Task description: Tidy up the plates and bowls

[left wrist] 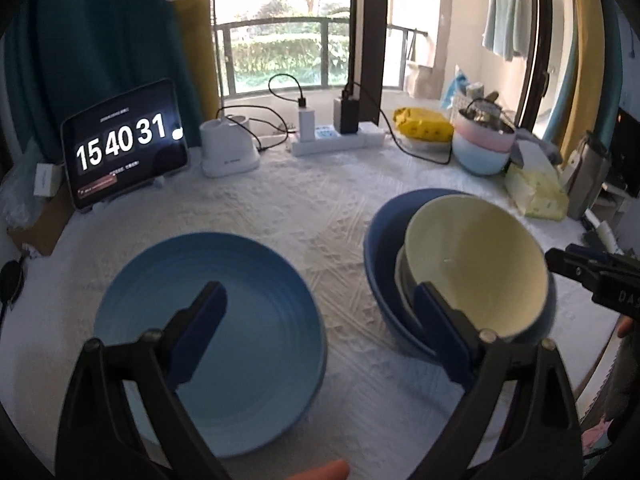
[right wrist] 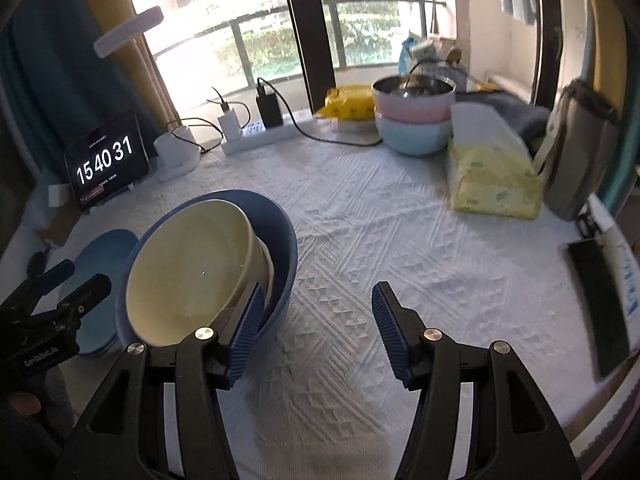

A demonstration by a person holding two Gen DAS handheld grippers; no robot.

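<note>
Fingers of the left gripper (left wrist: 322, 304) stand wide apart and hold nothing: the left pad (left wrist: 208, 312) hangs over the light blue plate (left wrist: 224, 320), the right pad (left wrist: 430, 312) sits in front of the near wall of the cream bowl (left wrist: 476, 264); whether it touches the bowl cannot be told. That cream bowl lies tilted inside the dark blue bowl (left wrist: 380, 248), its mouth leaning toward the camera, and the pair rests on the white tablecloth (left wrist: 300, 216) just right of the plate, with a strip of cloth between them. The right gripper (right wrist: 318, 320) is also spread wide with nothing between its pads; its left pad (right wrist: 248, 328) is close against the outer side of the dark blue bowl (right wrist: 280, 236), in which the cream bowl (right wrist: 192, 268) leans, while its right pad (right wrist: 390, 332) hangs over bare cloth (right wrist: 360, 216). In this view the plate (right wrist: 104, 248) lies left of the bowls, partly behind the left gripper (right wrist: 70, 276). Farther back stand a tablet (left wrist: 124, 144) showing 15 40 31, a white lamp base (left wrist: 228, 148), a power strip (left wrist: 332, 140) with chargers, a yellow pack (left wrist: 424, 122), stacked pink and pale blue bowls (left wrist: 484, 148), and a tissue pack (right wrist: 492, 180).
</note>
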